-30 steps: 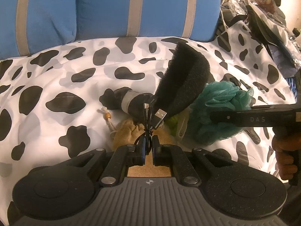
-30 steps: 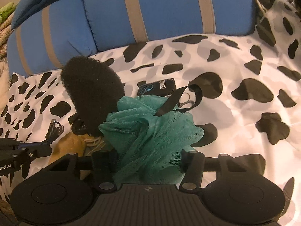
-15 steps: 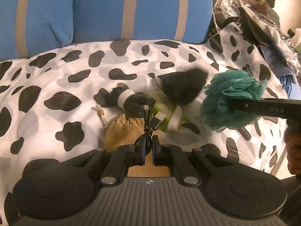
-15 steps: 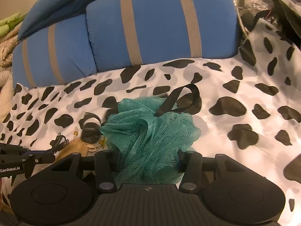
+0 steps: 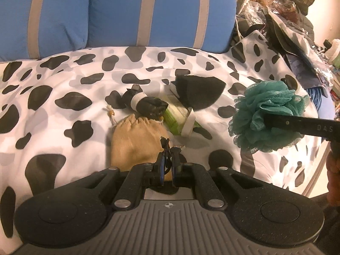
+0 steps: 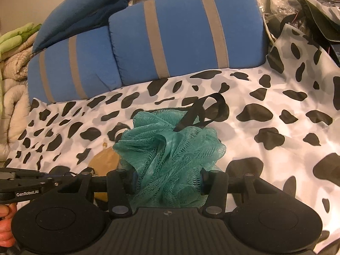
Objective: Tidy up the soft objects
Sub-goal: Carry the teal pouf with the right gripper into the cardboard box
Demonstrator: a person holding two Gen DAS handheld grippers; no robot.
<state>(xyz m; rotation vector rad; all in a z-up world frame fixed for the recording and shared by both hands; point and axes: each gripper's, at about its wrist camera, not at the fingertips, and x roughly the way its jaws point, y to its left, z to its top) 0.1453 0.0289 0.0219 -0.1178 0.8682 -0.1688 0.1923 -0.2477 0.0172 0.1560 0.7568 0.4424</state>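
Loofah (image 6: 170,148) teal, squeezed between right gripper (image 6: 167,177) fingers, raised above cow-print cover (image 6: 276,114) | black loop (image 6: 204,110) on top | left gripper (image 5: 167,161) nearly shut on thin black cable (image 5: 166,146), probably; partly hidden | tan pouch (image 5: 136,140), black sponge (image 5: 199,91) beyond.

Blue cushions (image 5: 119,12) with grey stripes back a cow-print cover (image 5: 63,80) — clutter (image 5: 293,21) piled beside.

Pouch (image 5: 136,140) nearest on bedspread (image 5: 63,80), sponge (image 5: 198,91) behind, loofah (image 5: 267,114) right
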